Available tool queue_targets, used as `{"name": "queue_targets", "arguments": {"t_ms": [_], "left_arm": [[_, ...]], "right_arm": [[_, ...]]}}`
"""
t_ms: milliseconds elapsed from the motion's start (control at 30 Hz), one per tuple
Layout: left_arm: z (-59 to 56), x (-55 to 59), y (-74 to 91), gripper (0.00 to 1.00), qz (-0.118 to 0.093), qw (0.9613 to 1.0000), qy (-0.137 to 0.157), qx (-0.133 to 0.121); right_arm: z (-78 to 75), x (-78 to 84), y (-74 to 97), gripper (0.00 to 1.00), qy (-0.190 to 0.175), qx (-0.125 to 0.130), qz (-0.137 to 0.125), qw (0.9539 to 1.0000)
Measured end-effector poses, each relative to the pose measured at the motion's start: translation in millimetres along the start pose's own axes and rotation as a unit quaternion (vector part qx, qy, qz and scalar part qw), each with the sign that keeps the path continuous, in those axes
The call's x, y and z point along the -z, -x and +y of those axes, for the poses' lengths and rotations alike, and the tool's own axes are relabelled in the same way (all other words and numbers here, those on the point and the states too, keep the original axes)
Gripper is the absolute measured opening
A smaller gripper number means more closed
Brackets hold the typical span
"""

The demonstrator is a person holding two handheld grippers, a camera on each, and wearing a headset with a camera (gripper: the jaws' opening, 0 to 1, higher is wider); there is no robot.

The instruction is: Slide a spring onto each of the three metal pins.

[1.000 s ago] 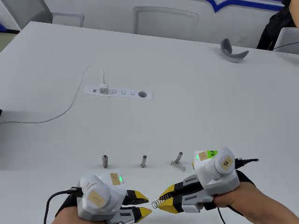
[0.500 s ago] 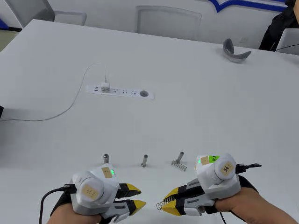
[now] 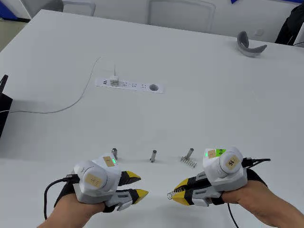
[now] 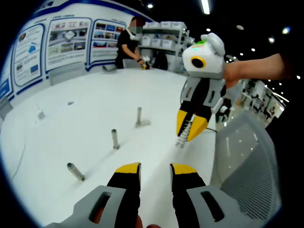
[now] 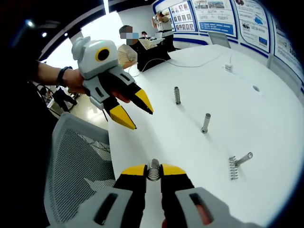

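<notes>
Labels: tan stickers on left gripper (image 3: 141, 185), a round one on right gripper (image 3: 174, 194); its digits aren't legible. Right fingers (image 5: 135, 172) clenched on a spring (image 3: 175, 193); coil pinched between the yellow tips, free end poking out toward the left gripper. Left fingers (image 4: 128, 170) released, tips apart, near the spring but not touching it. On the white counter (image 3: 213, 95): left pin (image 3: 114, 153) has a coil around it; middle pin (image 3: 153, 156) is a plain shaft; right pin (image 3: 189, 153) leans, second spring (image 3: 189, 162) at its foot. Power strip (image 3: 129, 85) lies well beyond the pins.
</notes>
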State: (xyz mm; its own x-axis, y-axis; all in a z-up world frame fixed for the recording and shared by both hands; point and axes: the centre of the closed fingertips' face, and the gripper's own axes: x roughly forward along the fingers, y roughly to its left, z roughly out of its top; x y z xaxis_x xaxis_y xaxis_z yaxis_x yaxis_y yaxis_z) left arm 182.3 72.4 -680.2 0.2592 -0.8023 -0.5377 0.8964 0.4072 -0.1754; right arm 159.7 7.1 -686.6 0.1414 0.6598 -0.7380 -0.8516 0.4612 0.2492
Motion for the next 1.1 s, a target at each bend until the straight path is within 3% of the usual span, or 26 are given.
{"name": "queue_targets", "arguments": {"t_ms": [300, 667, 1100], "left_arm": [[18.9, -3.4, 5.2, 0.33, -0.012, 0.9989, 0.035, -0.029], [31.8, 0.1, 12.3, 0.43, -0.011, 0.9981, 0.037, -0.047], [40.2, 6.8, 19.6, 0.54, -0.005, 0.9972, 0.044, -0.06]], "right_arm": [[-24.4, -10.4, -6.4, 0.12, 0.004, 0.016, 0.008, 0.9998], [-51.6, -21.5, -12.0, 0.12, -0.009, 0.04, 0.027, 0.9988], [-68.1, -32.7, -17.0, 0.13, 0.003, 0.05, 0.042, 0.9979]]}}
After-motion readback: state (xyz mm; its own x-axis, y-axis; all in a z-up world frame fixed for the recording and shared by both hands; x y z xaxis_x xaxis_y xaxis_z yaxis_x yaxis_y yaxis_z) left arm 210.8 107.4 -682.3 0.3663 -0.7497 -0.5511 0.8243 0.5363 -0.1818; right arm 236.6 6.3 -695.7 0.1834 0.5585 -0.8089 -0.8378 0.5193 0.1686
